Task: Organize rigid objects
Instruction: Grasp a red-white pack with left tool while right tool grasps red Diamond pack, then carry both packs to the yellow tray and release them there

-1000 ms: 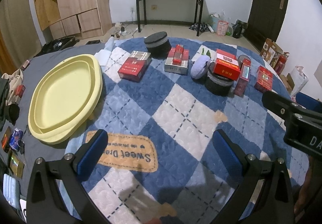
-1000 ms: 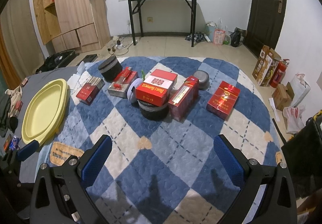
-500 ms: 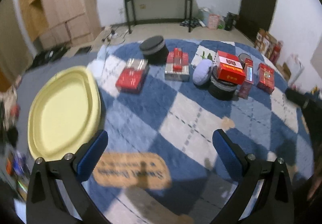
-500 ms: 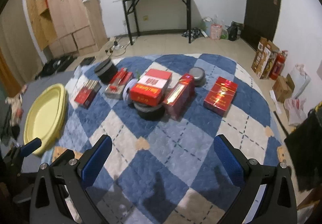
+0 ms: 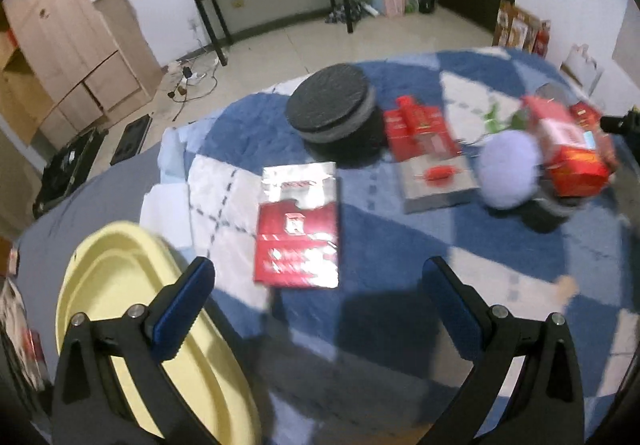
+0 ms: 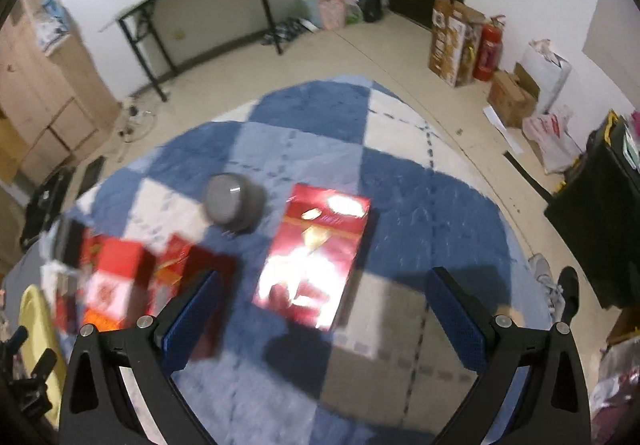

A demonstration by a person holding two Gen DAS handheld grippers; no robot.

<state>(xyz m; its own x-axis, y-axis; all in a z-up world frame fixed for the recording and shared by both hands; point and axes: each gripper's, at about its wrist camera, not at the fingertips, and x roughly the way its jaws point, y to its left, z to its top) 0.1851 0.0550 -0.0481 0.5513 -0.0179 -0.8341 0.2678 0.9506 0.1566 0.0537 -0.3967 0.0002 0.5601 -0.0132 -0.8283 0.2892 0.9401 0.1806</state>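
Approach step: both my grippers, left (image 5: 316, 299) & right (image 6: 322, 305), fingers wide open, empty. Next: drop over red box (image 6: 314, 259), then close.

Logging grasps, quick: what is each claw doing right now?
Left claw: open, holding nothing.
Right claw: open, holding nothing.

left gripper (image 5: 318, 299) jaws wide | above red-silver box (image 5: 298, 235) | beside yellow tray (image 5: 120, 285)

A blue-and-white checked quilt (image 5: 400, 245) carried red boxes (image 5: 298, 233), a black round tin (image 5: 330, 107) ahead of the claws, and a yellow tray (image 5: 120, 285) at far left.
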